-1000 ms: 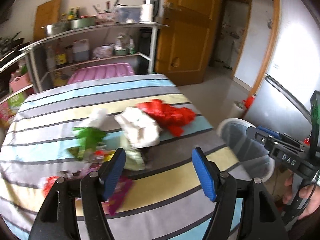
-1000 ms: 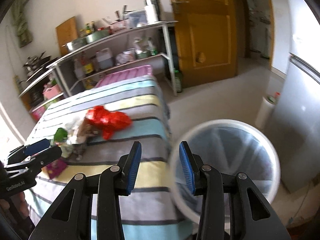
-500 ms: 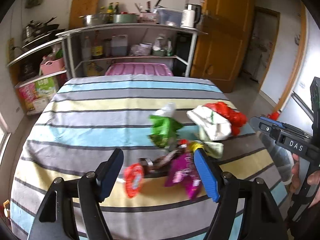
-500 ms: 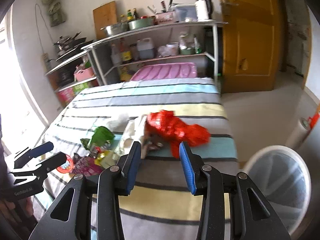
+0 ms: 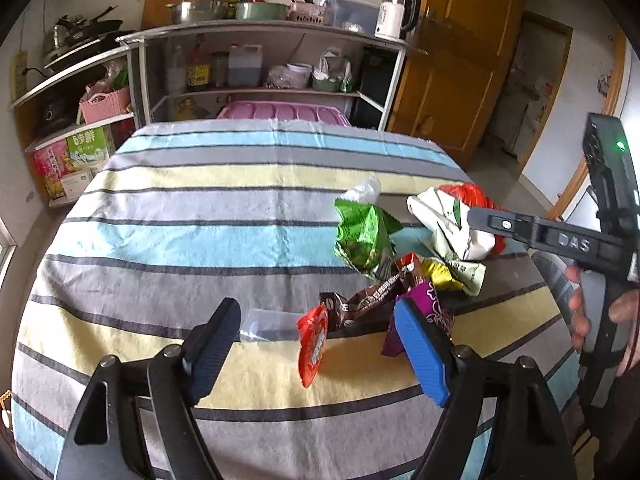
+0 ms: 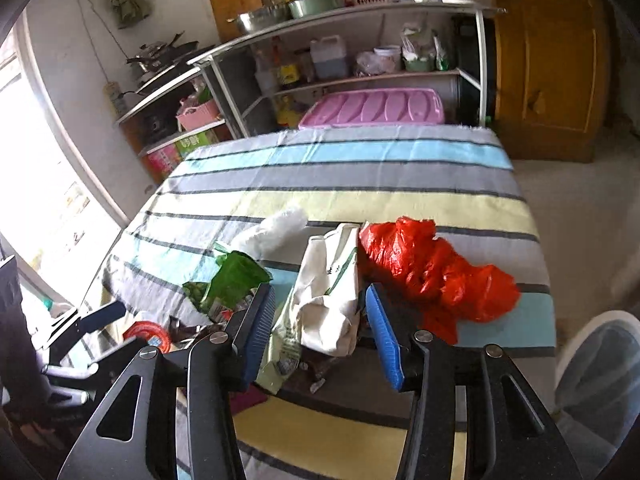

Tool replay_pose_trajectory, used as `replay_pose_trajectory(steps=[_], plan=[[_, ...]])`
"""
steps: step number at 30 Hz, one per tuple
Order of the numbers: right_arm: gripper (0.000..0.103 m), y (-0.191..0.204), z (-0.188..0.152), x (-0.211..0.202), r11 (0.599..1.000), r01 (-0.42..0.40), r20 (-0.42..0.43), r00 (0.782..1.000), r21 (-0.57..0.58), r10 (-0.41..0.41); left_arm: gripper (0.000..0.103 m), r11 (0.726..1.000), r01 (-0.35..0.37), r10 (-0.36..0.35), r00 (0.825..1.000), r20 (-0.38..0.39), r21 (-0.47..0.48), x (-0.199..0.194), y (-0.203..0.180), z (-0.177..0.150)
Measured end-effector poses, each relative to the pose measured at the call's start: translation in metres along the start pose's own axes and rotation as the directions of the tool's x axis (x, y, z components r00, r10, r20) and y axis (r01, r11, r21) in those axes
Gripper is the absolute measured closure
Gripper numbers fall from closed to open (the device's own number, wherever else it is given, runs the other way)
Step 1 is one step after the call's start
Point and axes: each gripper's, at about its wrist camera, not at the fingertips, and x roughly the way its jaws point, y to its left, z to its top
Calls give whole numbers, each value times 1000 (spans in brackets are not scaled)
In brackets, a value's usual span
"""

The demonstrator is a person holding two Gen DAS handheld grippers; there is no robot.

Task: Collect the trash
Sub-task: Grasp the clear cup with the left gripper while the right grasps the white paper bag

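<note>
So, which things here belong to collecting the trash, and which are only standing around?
For the job:
- red plastic bag
- white paper bag
- green snack packet
- red round wrapper
- bin

Just standing around:
- pink lid
- kettle
- shelf bottles

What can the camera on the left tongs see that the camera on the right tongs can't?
Only the left view shows the purple wrapper and the clear plastic piece. Only the right view shows the white bin on the floor and the bright window. Both show the striped table, green packet, white bag, red bag and round red lid. Both pairs of tongs are opening, with nothing gripped.
</note>
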Motion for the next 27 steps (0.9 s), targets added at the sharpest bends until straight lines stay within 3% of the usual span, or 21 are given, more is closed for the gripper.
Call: replay_pose_trajectory(steps=[8,12,19,25,27], plan=[[55,-6,3,12,1000,8,-18,1000,25,-7,22,1000,-4,4,999,-43,-15,15,5,-1],[71,-4,2,15,1000,10,-24,1000,21,-10,22,999,-31,30,998,-51,-16,18,7,-4],[72,-3,0,13,1000,16,-10,1000,18,-15,23,998,-27,23,998,-55,-56,18,19,-7],[73,-3,-2,10,1000,13,1,1000,16,-13,48,998,-5,1,997,-71,-56,22,20,-8],[73,-3,-1,9,1000,14,4,1000,17,-14,52,999,-3,-1,997,-71,-53,22,19,-8]])
